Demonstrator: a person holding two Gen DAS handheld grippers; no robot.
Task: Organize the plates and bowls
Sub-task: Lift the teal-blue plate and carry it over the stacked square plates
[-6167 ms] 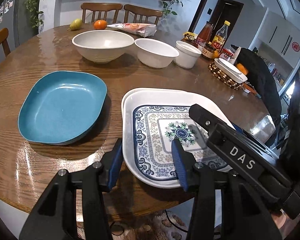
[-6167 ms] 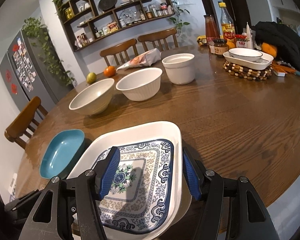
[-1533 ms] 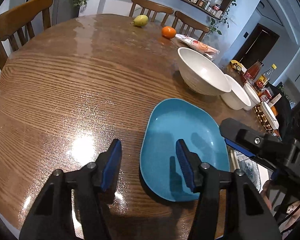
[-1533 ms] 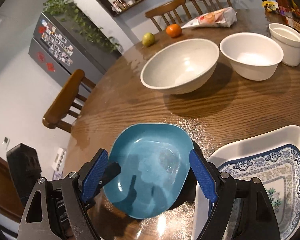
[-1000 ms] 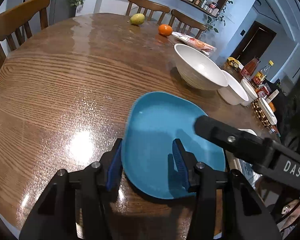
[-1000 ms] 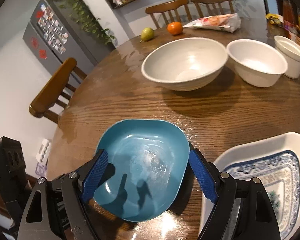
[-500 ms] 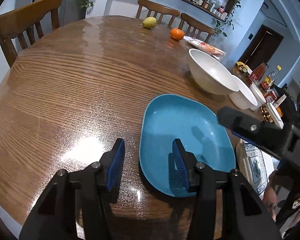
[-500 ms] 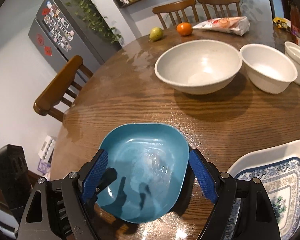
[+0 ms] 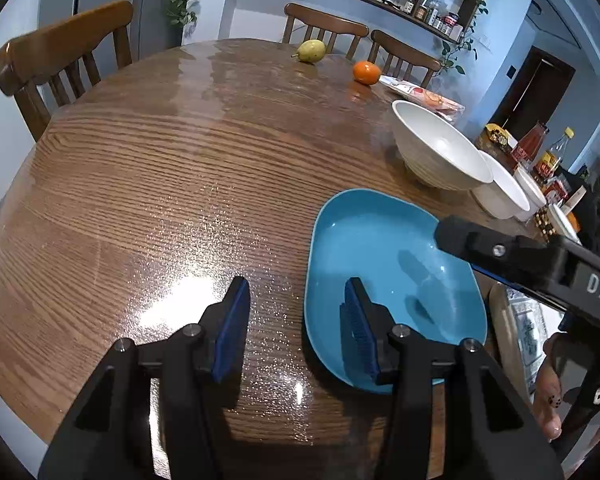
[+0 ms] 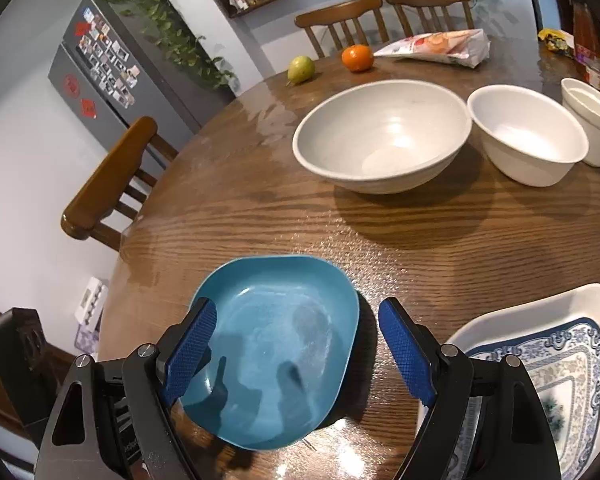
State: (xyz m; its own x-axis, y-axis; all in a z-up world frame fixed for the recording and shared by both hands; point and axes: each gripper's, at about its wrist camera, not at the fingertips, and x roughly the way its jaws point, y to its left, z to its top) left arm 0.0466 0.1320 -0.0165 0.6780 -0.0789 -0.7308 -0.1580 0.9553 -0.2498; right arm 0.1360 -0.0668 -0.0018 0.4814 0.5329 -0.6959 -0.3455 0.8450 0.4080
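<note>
Six seconds ago both tools hung over the patterned plate (image 10: 548, 364); now the right tool (image 10: 296, 354) brackets the blue plate (image 10: 276, 344); the left tool (image 9: 296, 322) straddles its near-left rim; the plate tilted briefly, then resettled on the desk (image 9: 180, 168).

From my left wrist camera I can read the white letters "DAS" on the black body of the right claw (image 9: 476, 245), at the right edge of the view; the word runs off the frame there. The labels on the red-capped and yellow-capped sauce bottles (image 9: 538, 152) at the far side of the round brown wooden worktop (image 9: 180, 168) are too small to read, as are the red signs on the grey fridge door (image 10: 80, 92).
</note>
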